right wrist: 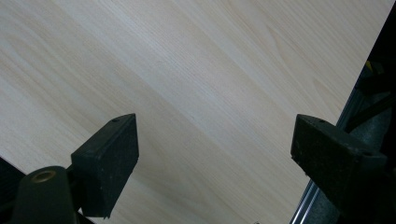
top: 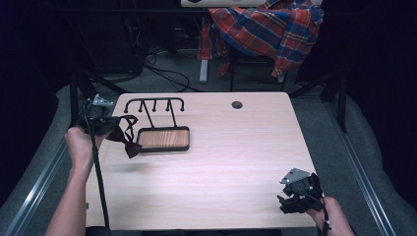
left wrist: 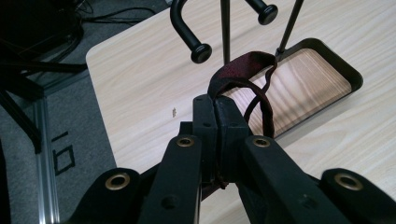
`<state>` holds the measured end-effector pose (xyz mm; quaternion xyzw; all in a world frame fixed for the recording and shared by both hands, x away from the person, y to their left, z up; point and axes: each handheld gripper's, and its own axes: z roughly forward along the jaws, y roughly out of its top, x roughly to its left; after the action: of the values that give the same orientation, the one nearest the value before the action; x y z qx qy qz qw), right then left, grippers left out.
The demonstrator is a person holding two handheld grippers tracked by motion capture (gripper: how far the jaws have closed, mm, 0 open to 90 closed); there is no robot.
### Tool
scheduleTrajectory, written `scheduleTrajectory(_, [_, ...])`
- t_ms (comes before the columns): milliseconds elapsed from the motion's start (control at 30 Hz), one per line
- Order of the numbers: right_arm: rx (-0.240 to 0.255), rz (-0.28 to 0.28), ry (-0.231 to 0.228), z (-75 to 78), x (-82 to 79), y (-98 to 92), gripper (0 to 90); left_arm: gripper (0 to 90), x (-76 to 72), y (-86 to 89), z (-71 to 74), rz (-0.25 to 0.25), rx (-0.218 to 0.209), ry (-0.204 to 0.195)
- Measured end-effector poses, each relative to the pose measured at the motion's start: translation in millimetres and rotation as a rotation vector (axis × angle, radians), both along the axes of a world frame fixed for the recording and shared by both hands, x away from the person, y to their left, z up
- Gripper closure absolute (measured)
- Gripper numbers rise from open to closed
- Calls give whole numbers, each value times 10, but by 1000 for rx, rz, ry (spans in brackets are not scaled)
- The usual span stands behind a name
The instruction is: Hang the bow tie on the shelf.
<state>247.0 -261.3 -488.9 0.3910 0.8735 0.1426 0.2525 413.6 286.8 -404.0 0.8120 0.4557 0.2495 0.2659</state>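
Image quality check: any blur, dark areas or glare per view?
High view: table evenly lit, surroundings nearly black, no glare. Left gripper view: sharp on the strap, floor at left dim. Right gripper view: wood grain soft, jaw pads dark, no glare.

Our left gripper (left wrist: 215, 123): jaws clamped together, raised at left. Our right gripper (right wrist: 215, 154): jaws spread wide, low at right.

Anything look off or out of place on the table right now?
Nothing stands out. The dark red bow tie hangs clamped in the left tongs, beside the black metal hook stand with its wooden tray, which sits upright. The right tongs are open over bare tabletop.
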Motion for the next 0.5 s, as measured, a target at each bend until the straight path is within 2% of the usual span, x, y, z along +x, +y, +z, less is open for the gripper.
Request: scheduleTrajectory(500, [0,6,5,2,2,-2,148,882,91,-22,147,6,8,-17])
